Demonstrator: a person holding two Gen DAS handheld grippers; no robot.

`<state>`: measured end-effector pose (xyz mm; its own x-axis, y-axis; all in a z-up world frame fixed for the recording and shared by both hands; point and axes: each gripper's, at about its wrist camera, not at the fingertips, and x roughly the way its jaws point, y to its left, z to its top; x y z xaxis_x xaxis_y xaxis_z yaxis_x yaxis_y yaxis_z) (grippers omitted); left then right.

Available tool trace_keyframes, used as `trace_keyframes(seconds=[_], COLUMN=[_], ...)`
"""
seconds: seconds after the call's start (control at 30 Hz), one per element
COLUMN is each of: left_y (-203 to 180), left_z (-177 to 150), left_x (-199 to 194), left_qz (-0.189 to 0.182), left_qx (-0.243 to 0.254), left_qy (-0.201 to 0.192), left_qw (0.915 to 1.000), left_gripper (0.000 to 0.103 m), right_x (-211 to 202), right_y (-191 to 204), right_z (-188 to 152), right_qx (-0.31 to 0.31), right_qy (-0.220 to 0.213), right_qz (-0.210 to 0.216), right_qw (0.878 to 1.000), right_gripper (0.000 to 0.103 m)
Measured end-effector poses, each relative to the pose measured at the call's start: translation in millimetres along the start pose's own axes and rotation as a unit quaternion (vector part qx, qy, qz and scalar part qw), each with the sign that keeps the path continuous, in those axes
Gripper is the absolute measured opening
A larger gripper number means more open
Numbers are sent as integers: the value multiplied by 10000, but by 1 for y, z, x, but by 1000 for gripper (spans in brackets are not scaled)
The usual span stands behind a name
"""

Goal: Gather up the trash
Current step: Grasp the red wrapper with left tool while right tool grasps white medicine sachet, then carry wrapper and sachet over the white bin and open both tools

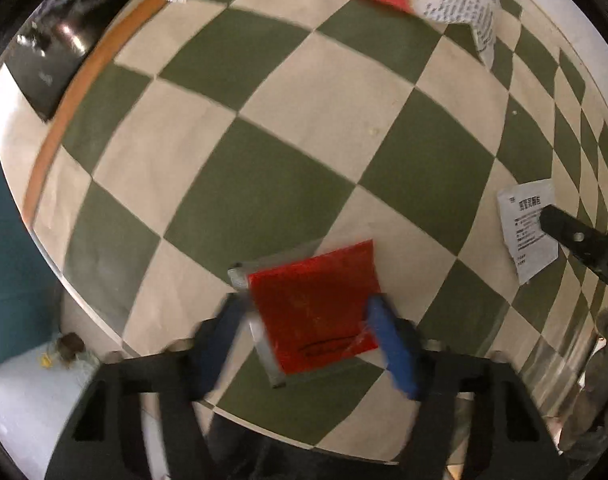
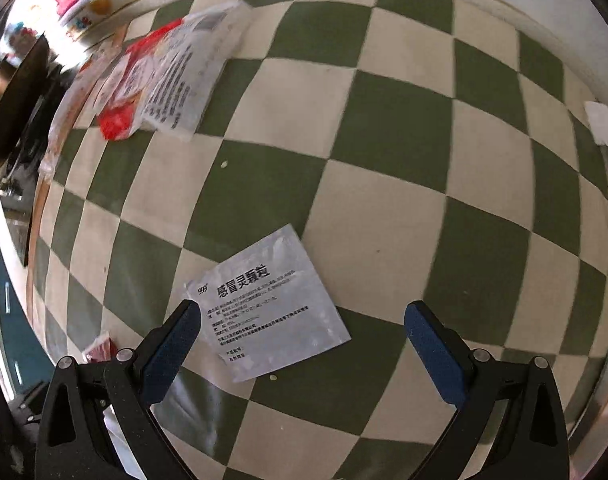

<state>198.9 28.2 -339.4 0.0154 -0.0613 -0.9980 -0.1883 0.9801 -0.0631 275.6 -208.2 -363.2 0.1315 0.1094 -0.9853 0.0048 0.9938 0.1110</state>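
Covering the table is a green-and-cream checkered cloth, with a heap of printed wrappers piled toward its far left corner. Nearer, a silver sachet with black print lies flat on the cloth, its left edge just beside the left finger of the right gripper, whose jaws stand wide apart around it. At the table's near edge, a red packet lies between the spread blue fingers of the left gripper, which are blurred; contact cannot be told.
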Motion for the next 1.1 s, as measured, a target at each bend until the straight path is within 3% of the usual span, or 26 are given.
trace_keyframes(seconds=[0.07,0.17,0.2,0.23,0.27,0.3,0.33,0.53,0.7,0.9,1.03,1.1], left_y=[-4,-6,-7,-7,-7,-6,-3,18,73,164,247,299], left_z=[4,8,10,13,13,15,17,26,9,-8,-41,-66], left_x=[-2,-10,-13,-17,-20,-26,-32,-72,-109,-130,-137,-134], left_qz=[36,40,51,61,68,84,93,-7,-100,-150,-10,103], left_qx=[63,113,137,126,116,111,79,-167,-476,-1230,-1922,-2341], left_qy=[14,-101,-146,-208,-253,-333,-410,-807,-1253,-1569,-1615,-1555], left_qw=[10000,9999,9998,9997,9996,9993,9991,9966,9909,9798,9680,9596], left_gripper=[31,19,17,13,11,11,10,8,8,8,8,8], right_x=[7,9,9,7,4,3,3,-13,-45,-77,-80,-69], right_y=[5,20,24,29,33,34,35,37,61,128,207,269], right_z=[-2,-8,-9,-11,-13,-14,-14,-16,-12,-20,-46,-67], right_qx=[-59,-379,-460,-552,-608,-623,-593,-271,-370,-854,-1500,-1984], right_qy=[41,-229,-316,-447,-562,-578,-523,-636,-826,-958,-803,-595], right_qz=[9,-469,-603,-696,-695,-590,-431,197,621,1253,1738,2016], right_qw=[10000,9979,9966,9950,9941,9946,9959,9974,9940,9838,9700,9573], right_gripper=[99,89,78,57,44,14,3,2,2,2,2,2])
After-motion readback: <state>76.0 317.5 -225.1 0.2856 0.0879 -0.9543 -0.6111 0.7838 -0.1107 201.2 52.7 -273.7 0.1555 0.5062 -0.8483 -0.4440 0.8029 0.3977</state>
